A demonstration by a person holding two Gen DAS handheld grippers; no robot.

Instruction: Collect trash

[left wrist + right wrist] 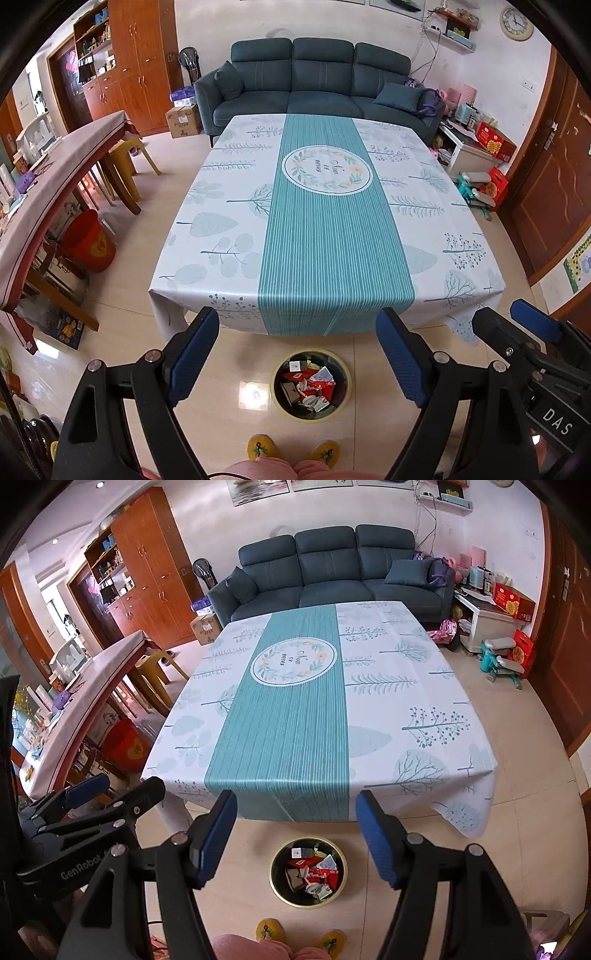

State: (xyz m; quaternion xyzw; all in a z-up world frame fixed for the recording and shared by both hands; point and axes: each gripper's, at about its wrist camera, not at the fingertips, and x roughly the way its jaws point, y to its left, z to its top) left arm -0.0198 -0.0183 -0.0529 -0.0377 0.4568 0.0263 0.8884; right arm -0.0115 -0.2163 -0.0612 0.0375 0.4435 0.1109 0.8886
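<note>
Trash [308,386] fills the round yellow-rimmed bin [274,380] on bare tile floor [229,369], just before the near edge of the tablecloth-covered table [314,221]. Left gripper [299,354] and right gripper [295,834] hover with jaws apart, empty.

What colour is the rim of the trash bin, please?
Yellow, around a black inside; the trash bin shows best in the right wrist view.

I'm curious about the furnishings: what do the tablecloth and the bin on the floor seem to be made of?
The tablecloth looks like wipe-clean plastic or coated fabric: smooth, with a faint sheen and stiff folds at the corners. The bin has a pale yellowish rim and a dark inside; probably plastic or painted metal, but the look leaves that open. The trash in it seems to be paper and glossy wrappers.
</note>
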